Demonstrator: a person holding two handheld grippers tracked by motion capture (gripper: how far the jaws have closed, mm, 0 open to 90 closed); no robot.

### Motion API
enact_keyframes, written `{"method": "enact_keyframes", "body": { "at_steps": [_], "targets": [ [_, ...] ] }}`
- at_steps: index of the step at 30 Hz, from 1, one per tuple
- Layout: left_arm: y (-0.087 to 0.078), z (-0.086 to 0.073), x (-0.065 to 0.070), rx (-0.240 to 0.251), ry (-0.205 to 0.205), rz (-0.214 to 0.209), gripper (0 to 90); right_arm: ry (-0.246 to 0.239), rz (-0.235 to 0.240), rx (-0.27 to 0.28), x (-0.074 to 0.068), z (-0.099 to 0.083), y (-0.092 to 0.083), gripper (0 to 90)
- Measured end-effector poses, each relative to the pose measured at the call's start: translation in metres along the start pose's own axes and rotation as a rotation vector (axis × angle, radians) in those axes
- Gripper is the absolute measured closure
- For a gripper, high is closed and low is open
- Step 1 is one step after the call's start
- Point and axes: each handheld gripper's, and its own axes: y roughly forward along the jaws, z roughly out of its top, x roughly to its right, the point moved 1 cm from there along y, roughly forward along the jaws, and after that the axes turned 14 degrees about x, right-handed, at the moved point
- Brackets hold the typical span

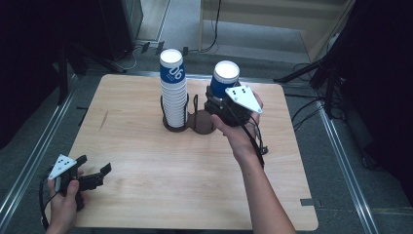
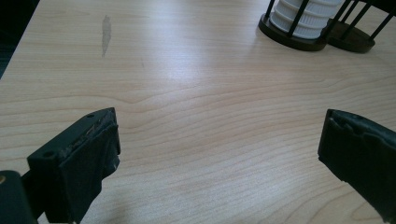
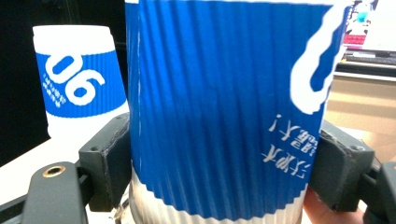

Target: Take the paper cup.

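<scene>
A tall stack of upside-down blue-and-white paper cups (image 1: 174, 90) stands in the left ring of a dark two-ring cup holder (image 1: 202, 123) at the table's far middle. My right gripper (image 1: 220, 105) is shut on a single upside-down blue cup (image 1: 224, 79), held just above the holder's right ring. In the right gripper view that blue cup (image 3: 224, 107) sits between both pads (image 3: 109, 158), with the stack's top cup (image 3: 79, 84) to its left. My left gripper (image 1: 95, 168) rests open at the table's near left corner; nothing lies between its jaws, where bare wood shows (image 2: 219, 140).
The wooden table (image 1: 146, 161) has rounded corners and a small dark mark (image 1: 103, 120) at its left. Cables and stand legs lie on the floor beyond the far edge. The cup stack and holder (image 2: 303, 28) appear at the top right of the left gripper view.
</scene>
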Motion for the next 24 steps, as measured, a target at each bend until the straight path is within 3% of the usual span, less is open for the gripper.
{"method": "enact_keyframes", "body": {
  "at_steps": [9,16,21,24],
  "targets": [
    [-0.002,0.000,0.000,0.001,0.003,-0.002,0.0,-0.001,-0.005,-0.019,0.006,-0.021,-0.017,19.3],
    [-0.004,0.002,0.002,-0.022,0.027,-0.024,0.0,0.009,-0.004,-0.033,0.011,-0.039,-0.029,19.3],
    [-0.005,0.004,0.006,-0.029,0.066,-0.025,0.0,-0.004,-0.004,-0.054,0.010,-0.052,-0.036,19.3],
    [-0.004,0.007,0.009,-0.025,0.051,-0.038,0.0,-0.003,-0.004,-0.060,0.008,-0.057,-0.040,19.3]
  ]
}}
